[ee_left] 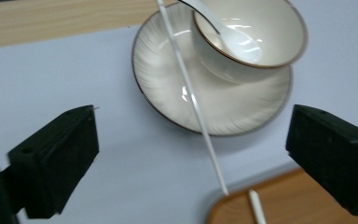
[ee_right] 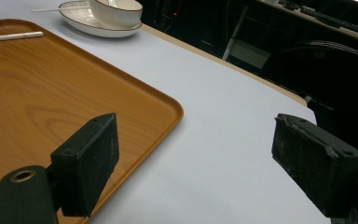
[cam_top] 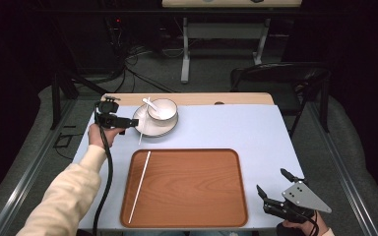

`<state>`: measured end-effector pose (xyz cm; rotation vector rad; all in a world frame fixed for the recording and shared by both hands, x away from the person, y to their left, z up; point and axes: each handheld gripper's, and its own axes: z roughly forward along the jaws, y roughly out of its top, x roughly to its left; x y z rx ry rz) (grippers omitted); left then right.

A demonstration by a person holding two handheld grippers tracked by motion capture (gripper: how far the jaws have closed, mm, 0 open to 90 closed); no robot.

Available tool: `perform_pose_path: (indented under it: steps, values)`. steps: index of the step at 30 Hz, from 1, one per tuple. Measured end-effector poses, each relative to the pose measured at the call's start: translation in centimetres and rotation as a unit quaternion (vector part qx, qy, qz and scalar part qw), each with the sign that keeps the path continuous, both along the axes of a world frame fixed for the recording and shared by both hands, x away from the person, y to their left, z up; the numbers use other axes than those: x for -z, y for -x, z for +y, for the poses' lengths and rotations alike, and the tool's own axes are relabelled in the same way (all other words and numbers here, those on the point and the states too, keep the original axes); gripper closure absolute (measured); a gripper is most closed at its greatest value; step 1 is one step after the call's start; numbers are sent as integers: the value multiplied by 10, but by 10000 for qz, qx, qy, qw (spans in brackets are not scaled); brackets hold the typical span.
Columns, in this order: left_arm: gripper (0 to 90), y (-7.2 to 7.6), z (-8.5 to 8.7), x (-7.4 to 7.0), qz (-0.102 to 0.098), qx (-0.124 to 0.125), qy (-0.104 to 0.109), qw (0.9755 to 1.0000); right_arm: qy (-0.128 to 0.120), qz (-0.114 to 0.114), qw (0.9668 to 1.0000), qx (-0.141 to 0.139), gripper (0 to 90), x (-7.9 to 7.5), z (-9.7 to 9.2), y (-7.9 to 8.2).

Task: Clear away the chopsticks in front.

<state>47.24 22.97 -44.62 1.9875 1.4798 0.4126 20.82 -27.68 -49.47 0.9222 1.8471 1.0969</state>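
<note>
The left tongs [ee_left: 191, 154] are released, jaws wide apart, hovering above the pale blue surface [cam_top: 236, 128] just beside the white ribbed ceramic plate [ee_left: 168, 79]. A thin white chopstick [ee_left: 191, 98] lies across the plate rim between the jaws, its long axis running away from the tongs. A second white chopstick [cam_top: 140, 186] lies on the brown wooden tray [cam_top: 192, 191]. The right tongs [cam_top: 275, 189], also released, are well apart. No legible writing.
</note>
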Motion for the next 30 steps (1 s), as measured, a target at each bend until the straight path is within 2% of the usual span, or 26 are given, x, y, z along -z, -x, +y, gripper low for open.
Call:
perform_pose_path:
  steps: [1, 2, 3, 4, 6, 7, 8, 9, 10, 12, 14, 15, 16, 18, 20, 22, 25, 28, 30]
  values:
    - [13, -8, 0, 1, 72, -15, -9, 10000, 1, -7, 10000, -2, 143, 0, 0, 0]
    - [2, -21, -1, 4, 134, -72, 21, 9999, -10, -5, 10000, 2, 143, 0, 0, 0]
    - [3, -21, -1, 4, 134, -72, 21, 9999, -10, -5, 10000, 2, 143, 0, 0, 0]
    - [1, -33, -3, 10, 229, -40, -57, 9997, -9, 2, 10000, 3, 143, 0, 0, 0]
    - [20, -41, -4, 16, 227, 18, -97, 9997, -8, -1, 10000, 2, 143, 0, 0, 0]
    - [61, -41, -4, 16, 227, 18, -97, 9997, -9, -4, 10000, 3, 143, 0, -1, 0]
    - [123, -47, -6, 21, 147, 40, -119, 9998, -10, -1, 10000, 1, 143, 0, -1, 0]
    - [180, -47, -6, 21, 147, 40, -119, 9998, -10, -1, 10000, 1, 143, 0, -1, 0]
    - [194, -53, -9, 26, 206, 82, -103, 9997, -10, -1, 10000, -6, 143, 0, 0, 0]
    - [290, -58, -12, 30, 218, 93, -85, 9997, -6, 7, 10000, -4, 143, 0, 0, 0]
    - [313, -61, -13, 32, 262, 125, -62, 9996, -10, 2, 10000, -3, 143, 0, -1, 0]
    - [326, -63, -15, 34, 288, 111, -116, 9995, -10, -4, 10000, -3, 143, 0, -1, 0]
    - [398, -67, -18, 41, 353, 145, -92, 9992, -13, 2, 10000, 4, 143, 0, -1, 0]
    - [441, -69, -19, 43, 394, 94, -105, 9991, -21, 7, 10000, 2, 143, 0, -1, 0]
    - [472, -73, -19, 48, 413, 85, 64, 9991, -23, 8, 10000, 6, 143, 0, -1, 0]
    - [538, -77, -20, 51, 433, 88, 107, 9990, -32, 21, 10000, 8, 143, 0, -1, 0]
    - [580, -80, -20, 53, 474, 71, 106, 9988, -31, 23, 10000, 14, 143, 0, -1, 0]
    - [633, -85, -21, 57, 518, 48, 218, 9984, -31, 26, 10000, 18, 143, 0, -1, 0]
    - [645, -86, -21, 60, 582, 46, 179, 9981, -21, 25, 10000, 18, 143, 0, -1, -1]
